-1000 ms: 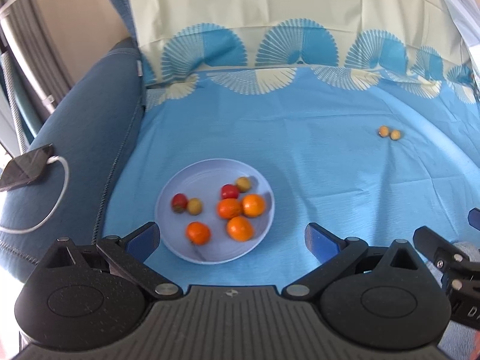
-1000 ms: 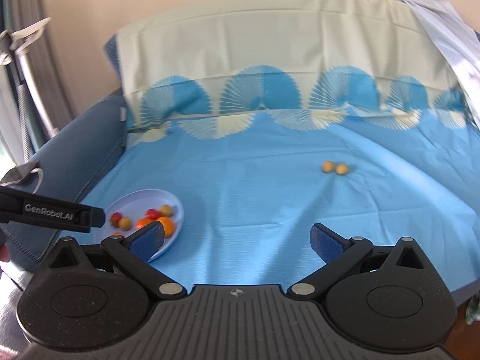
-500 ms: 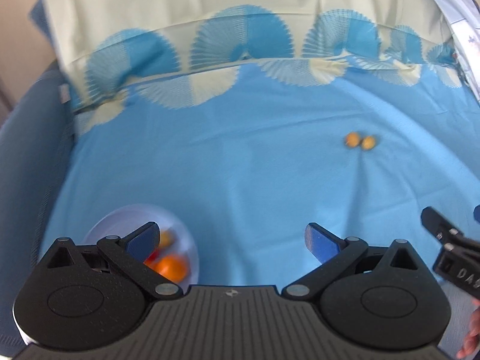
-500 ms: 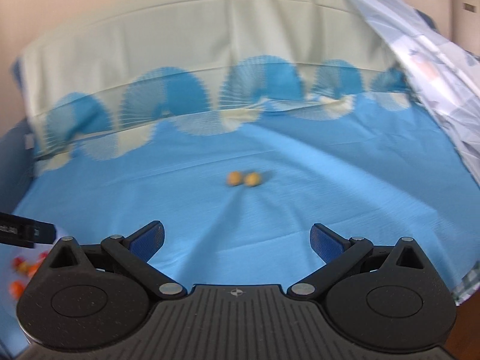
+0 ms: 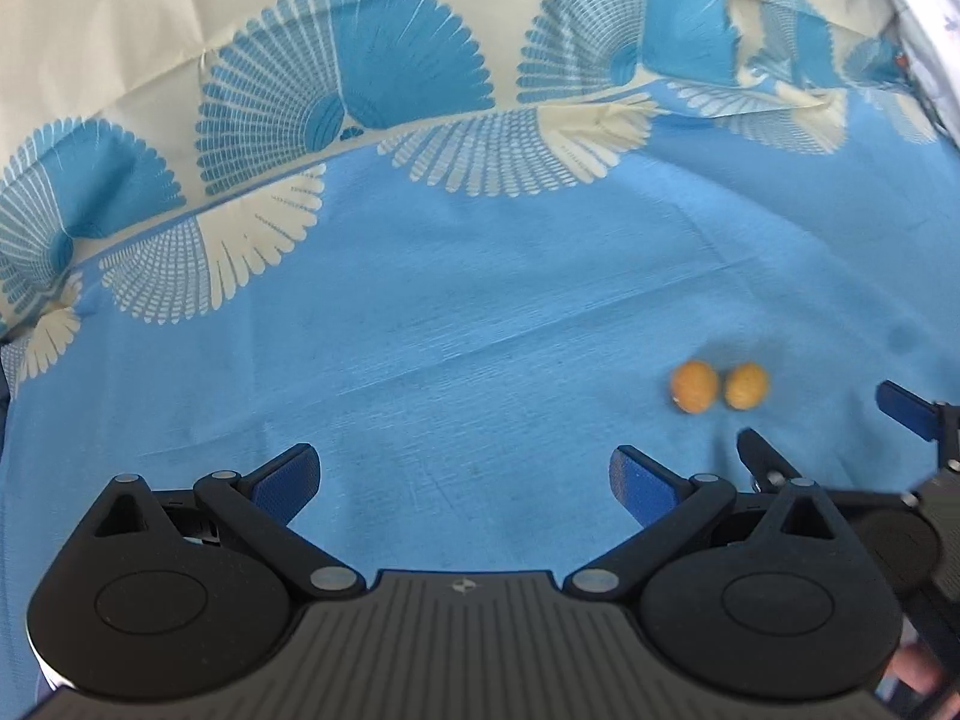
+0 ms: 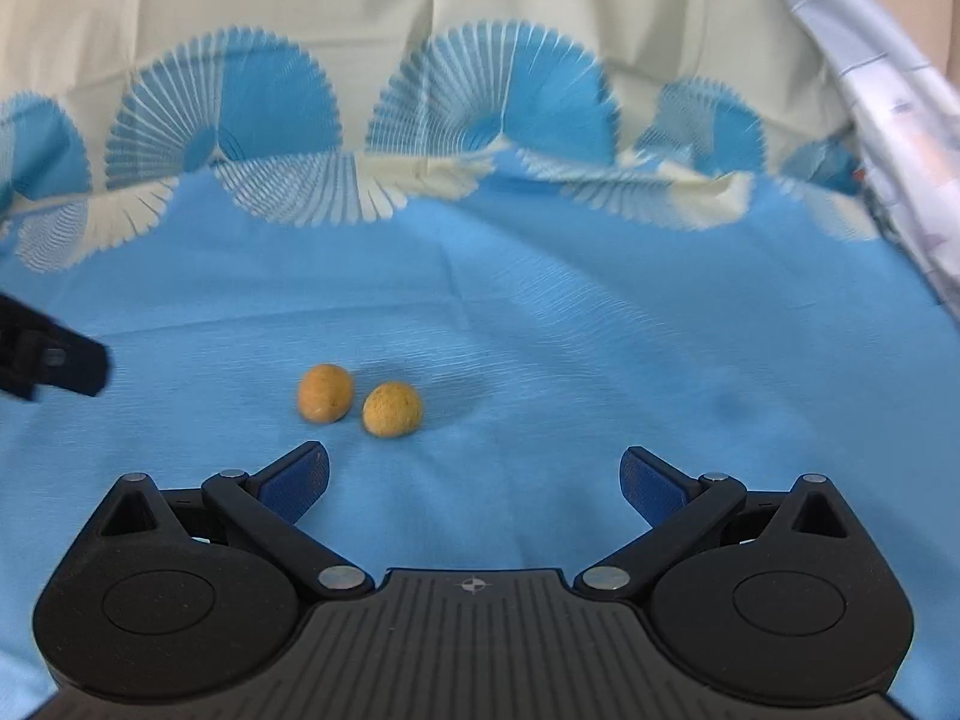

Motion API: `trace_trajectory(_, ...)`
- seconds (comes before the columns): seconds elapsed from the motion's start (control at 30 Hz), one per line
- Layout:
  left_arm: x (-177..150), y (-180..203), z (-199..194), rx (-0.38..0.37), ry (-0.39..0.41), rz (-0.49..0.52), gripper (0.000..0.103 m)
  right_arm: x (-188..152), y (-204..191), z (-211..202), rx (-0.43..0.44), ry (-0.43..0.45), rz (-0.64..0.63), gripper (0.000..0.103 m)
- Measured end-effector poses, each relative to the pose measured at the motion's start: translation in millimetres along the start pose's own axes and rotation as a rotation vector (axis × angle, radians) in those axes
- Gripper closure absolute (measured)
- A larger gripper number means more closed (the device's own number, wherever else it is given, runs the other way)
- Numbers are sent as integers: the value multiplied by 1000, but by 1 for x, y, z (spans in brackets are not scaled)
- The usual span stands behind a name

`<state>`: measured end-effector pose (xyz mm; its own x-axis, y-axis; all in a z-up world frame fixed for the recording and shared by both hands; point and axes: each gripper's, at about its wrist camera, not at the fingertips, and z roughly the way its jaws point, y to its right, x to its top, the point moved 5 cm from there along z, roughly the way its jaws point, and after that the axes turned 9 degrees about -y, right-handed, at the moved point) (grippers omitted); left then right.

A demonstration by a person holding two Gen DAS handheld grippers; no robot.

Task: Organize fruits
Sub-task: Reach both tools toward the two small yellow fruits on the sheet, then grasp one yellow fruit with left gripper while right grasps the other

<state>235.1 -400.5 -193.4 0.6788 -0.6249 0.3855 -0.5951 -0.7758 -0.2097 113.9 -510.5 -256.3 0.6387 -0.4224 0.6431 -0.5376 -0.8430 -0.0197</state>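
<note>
Ahead of our right gripper (image 6: 474,474), jaws spread wide, the blue sheet (image 6: 540,360) lies flat and bare up to the two yellow fruits (image 6: 359,402), which sit just beside each other, slightly left of our centre line. Right of them the sheet is free all the way to the draped pale cloth (image 6: 888,138). The left gripper (image 5: 465,474), jaws also apart, has bare sheet in front; its fellow crowds the fruits from the right in that view. The upright patterned backrest (image 5: 360,60) closes off the far side.
</note>
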Motion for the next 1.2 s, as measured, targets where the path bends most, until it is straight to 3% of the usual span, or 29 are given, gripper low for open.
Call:
trace_trajectory(0.1,3,0,14,7,-18,0,0,6,-4,26,-16,-21,2,1)
trace_trajectory(0.17,5,7,21,-5,-24,15,0,7,1,31,-51,17,21,1)
trace_trajectory(0.27,10,28,29,-65,-22,47,0,6,25,33,-124,36,86,1)
trace_trajectory(0.37,17,55,31,-125,7,89,0,2,48,34,-109,43,156,1)
trace_trajectory(0.5,25,85,40,-161,21,140,0,3,51,36,-112,47,149,1)
trace_trajectory(0.73,35,84,73,-195,-34,86,4,2,49,34,-134,50,131,1)
trace_trajectory(0.83,31,83,68,-199,6,90,15,2,51,34,-128,49,135,1)
trace_trajectory(0.87,31,82,65,-190,17,91,29,2,50,33,-130,51,128,2)
trace_trajectory(0.9,32,82,62,-179,24,98,56,3,49,32,-120,54,115,11)
trace_trajectory(0.93,32,80,59,-172,30,104,72,4,45,29,-97,64,96,31)
trace_trajectory(0.97,33,80,56,-186,22,108,74,5,42,25,-84,76,80,45)
trace_trajectory(1.0,33,78,54,-205,15,102,74,5,38,23,-84,83,62,71)
trace_trajectory(1.03,33,77,52,-202,19,96,75,6,34,22,-85,83,41,75)
trace_trajectory(1.2,25,56,25,-185,25,50,74,6,41,15,-104,98,85,76)
